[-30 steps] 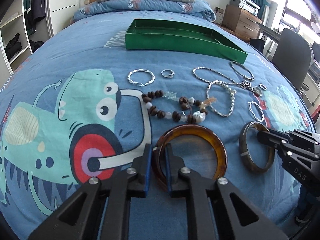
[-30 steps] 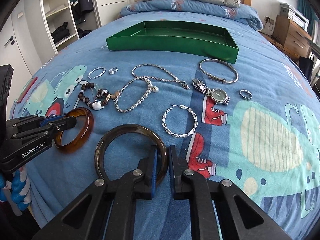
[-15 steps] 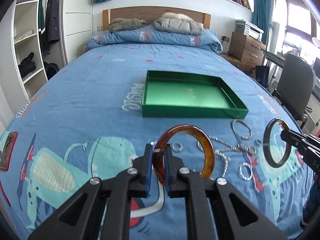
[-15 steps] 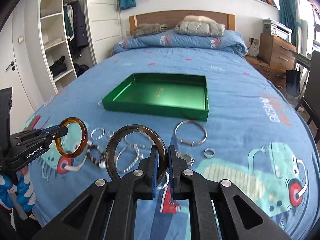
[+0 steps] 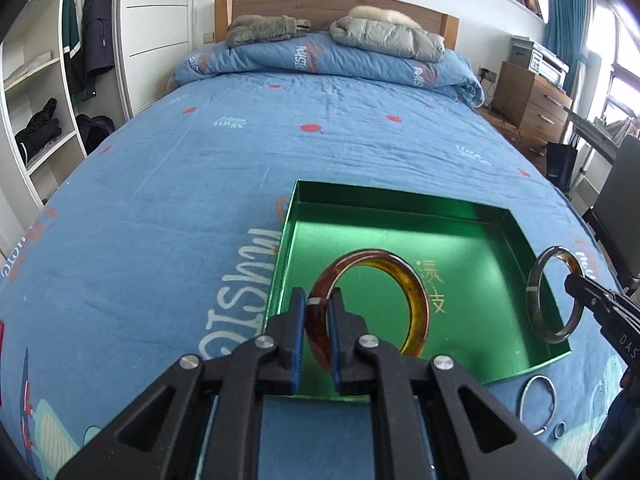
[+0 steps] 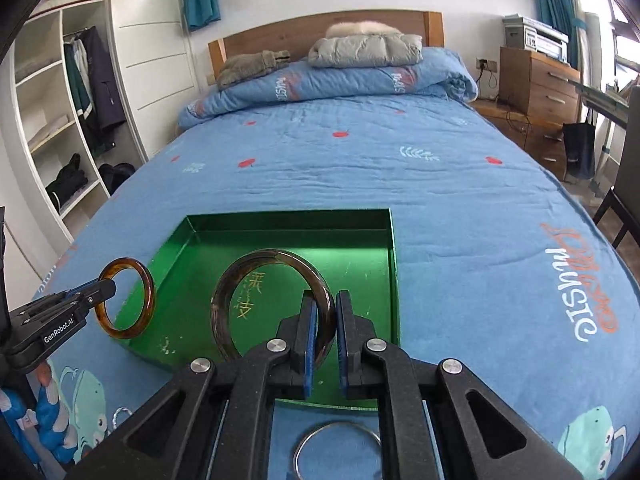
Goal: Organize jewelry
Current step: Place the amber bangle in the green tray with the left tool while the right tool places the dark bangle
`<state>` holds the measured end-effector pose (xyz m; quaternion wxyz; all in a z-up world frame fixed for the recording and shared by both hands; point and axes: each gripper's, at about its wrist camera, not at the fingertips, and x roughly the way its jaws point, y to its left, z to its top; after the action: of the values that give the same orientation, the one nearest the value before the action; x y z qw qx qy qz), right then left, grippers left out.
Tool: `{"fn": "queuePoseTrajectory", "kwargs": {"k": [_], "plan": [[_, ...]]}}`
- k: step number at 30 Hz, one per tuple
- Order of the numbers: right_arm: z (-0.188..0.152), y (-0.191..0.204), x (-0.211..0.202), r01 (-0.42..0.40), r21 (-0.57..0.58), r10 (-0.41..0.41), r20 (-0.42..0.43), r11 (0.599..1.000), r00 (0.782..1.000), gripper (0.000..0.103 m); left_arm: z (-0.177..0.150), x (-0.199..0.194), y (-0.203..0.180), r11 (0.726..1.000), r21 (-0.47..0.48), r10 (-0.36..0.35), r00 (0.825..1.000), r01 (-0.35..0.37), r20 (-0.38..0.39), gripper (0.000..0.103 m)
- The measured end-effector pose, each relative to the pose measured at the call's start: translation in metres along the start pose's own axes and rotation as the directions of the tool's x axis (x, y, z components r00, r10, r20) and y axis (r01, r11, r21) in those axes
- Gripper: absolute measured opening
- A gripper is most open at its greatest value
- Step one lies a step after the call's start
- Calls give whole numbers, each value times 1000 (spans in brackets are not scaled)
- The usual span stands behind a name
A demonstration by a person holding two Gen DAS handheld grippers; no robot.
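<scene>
Amber bangle point(image 5: 416, 300): upright in the left gripper point(image 5: 317, 330), jaws clamped on its rim, held above the tray's near-left part.
Dark bangle point(image 6: 244, 276): translucent brown-grey, pinched between the right gripper point(image 6: 322, 334) pads, above the tray's near-right part.
Green tray point(image 5: 400, 204): shallow, glossy, gold characters on its floor (no jewelry seen lying in it).
Silver bangle point(image 5: 538, 404): thin, on the blue quilt point(image 5: 180, 200) just before the tray; a small ring point(image 5: 560, 431) lies beside it.
</scene>
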<state>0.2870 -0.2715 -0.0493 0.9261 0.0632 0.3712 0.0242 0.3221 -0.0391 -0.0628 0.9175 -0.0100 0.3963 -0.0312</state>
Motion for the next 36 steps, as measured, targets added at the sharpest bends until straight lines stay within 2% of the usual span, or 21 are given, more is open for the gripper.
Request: {"fn": "queuePoseTrajectory", "kwargs": {"k": [4,12,20,22,24,26,30,31,33,36], "plan": [[-1,-3,44,14,-4,-14,-90,1000,996,9,1,39,-3,1000,-5,26,997,-27,-67,10],[-9,3,84,69,-77,-84,-216,995,973,9,-1,69,-8,997,27,74,986,-71,-147,10],[-11,4,85,89,-116,-114,-227,989,967,10,-3,70,-4,997,3,83,985,-83,-149,13],[-9,2,85,80,-105,-103,-230,991,968,19,-1,70,-1,998,-13,66,986,-69,-152,13],[-8,0,83,45,-90,-64,-230,995,971,44,1,66,1,999,-28,35,989,-40,-145,13],[-5,1,75,17,-81,-33,-208,997,978,49,4,54,1,999,-20,28,993,-31,-114,15],[8,5,38,-6,-64,-3,-132,998,991,49,16,7,3,1000,-22,5,1000,-5,-22,18],[11,6,24,-19,-54,13,-105,998,994,50,18,-9,4,1000,-25,4,1000,-4,9,18],[17,8,-9,-41,-35,39,-43,999,998,59,21,-42,7,1000,-23,8,998,-7,67,18],[18,12,-62,-65,-38,67,50,997,997,65,21,-88,15,999,-36,-13,993,18,119,18]]}}
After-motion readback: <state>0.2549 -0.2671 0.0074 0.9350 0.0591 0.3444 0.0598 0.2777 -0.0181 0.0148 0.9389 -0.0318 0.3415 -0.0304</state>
